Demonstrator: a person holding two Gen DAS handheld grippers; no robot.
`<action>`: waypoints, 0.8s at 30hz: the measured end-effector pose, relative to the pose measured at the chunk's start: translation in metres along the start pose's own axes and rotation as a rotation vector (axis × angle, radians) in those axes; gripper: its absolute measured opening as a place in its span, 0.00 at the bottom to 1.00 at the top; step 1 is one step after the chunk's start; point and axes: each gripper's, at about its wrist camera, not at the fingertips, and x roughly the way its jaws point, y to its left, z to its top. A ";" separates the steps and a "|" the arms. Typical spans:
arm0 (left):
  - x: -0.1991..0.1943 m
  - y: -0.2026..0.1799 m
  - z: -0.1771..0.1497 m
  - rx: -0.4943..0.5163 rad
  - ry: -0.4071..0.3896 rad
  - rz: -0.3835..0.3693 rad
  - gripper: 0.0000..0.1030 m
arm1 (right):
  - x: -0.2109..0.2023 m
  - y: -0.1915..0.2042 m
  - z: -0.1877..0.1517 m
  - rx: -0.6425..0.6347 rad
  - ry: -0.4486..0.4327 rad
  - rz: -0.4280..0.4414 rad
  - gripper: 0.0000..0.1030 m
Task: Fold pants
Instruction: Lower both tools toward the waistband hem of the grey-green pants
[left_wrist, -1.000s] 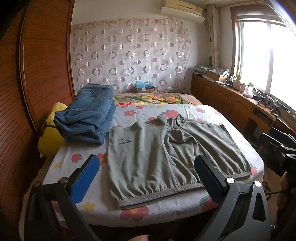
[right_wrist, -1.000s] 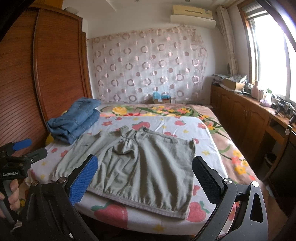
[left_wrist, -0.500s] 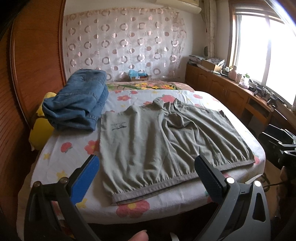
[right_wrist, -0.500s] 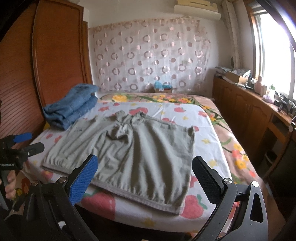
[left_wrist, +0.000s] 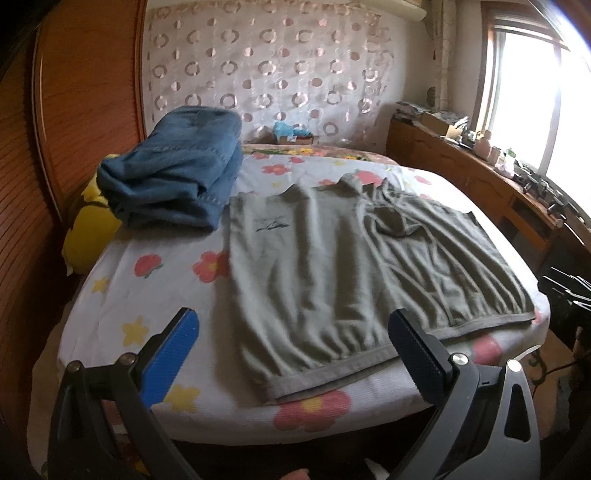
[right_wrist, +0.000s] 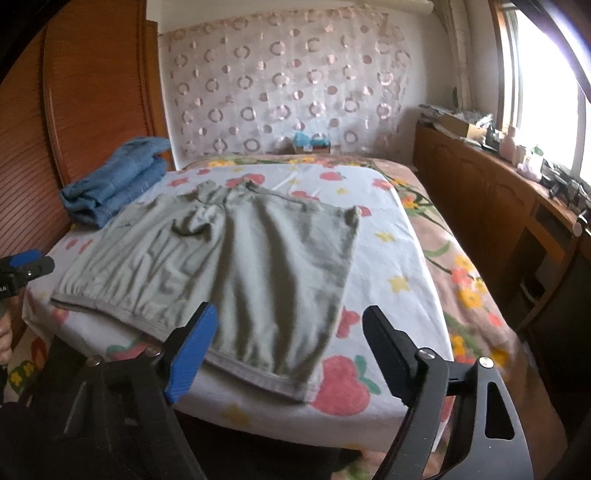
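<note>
Grey-green pants (left_wrist: 351, 269) lie spread flat on the bed, hems along the near edge; they also show in the right wrist view (right_wrist: 221, 266). My left gripper (left_wrist: 291, 339) is open and empty, above the near edge by the left hem. My right gripper (right_wrist: 290, 332) is open and empty, above the near hem of the right leg. The left gripper also shows at the far left of the right wrist view (right_wrist: 22, 266).
Folded blue jeans (left_wrist: 177, 177) lie at the bed's back left, over a yellow cushion (left_wrist: 88, 229). The flowered sheet (left_wrist: 155, 295) covers the bed. A wooden wardrobe (left_wrist: 81, 92) stands left; a wooden counter (right_wrist: 498, 184) runs along the right under the window.
Both grippers have moved forward and down toward the near edge of the bed and the pants' hems. The right gripper's jaws stand a little narrower. The pants have not moved.
</note>
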 end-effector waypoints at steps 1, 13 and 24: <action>0.001 0.003 -0.001 -0.005 0.003 0.003 1.00 | 0.001 -0.002 -0.001 0.005 0.004 -0.002 0.78; 0.016 0.027 -0.024 -0.041 0.073 -0.022 0.93 | 0.014 -0.001 -0.011 -0.001 0.034 0.015 0.78; 0.012 0.029 -0.036 -0.055 0.093 -0.066 0.45 | 0.021 0.002 -0.015 -0.003 0.047 0.029 0.78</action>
